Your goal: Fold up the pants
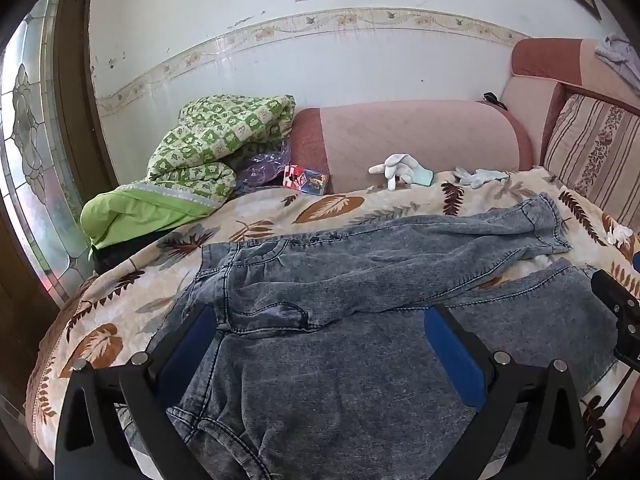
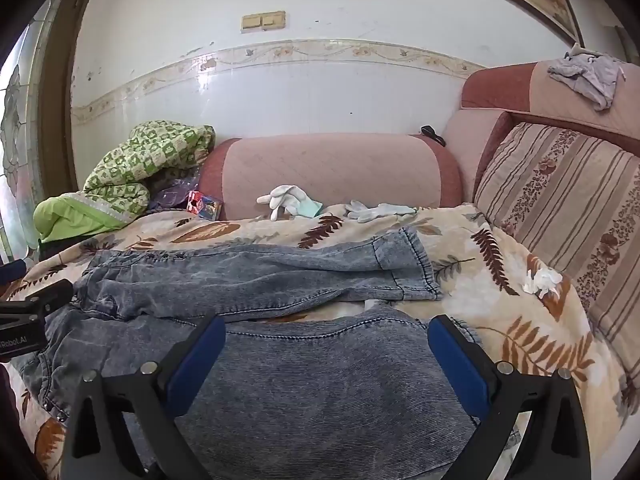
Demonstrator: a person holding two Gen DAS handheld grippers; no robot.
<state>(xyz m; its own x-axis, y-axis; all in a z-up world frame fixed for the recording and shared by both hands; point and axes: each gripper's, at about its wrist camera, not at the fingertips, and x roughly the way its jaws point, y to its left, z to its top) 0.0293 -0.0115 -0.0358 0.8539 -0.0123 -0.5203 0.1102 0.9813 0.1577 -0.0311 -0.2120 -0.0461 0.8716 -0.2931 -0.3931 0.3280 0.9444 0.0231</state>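
Observation:
Grey acid-washed jeans [image 1: 360,280] lie spread flat on a leaf-patterned blanket [image 1: 120,304], waistband to the left, both legs running right. They also show in the right wrist view [image 2: 256,276]. My left gripper [image 1: 320,328] is open over the seat and waist end, with nothing between its blue pads. My right gripper [image 2: 326,340] is open over the near leg close to its hem and holds nothing. The right gripper's body shows at the right edge of the left wrist view [image 1: 620,312].
A green checked quilt [image 1: 208,144] is piled at the back left. White gloves [image 1: 400,170] and a small colourful box [image 1: 306,180] lie by the pink sofa armrest [image 1: 420,140]. A striped cushion [image 2: 560,208] stands at the right, with crumpled tissue [image 2: 542,280] on the blanket.

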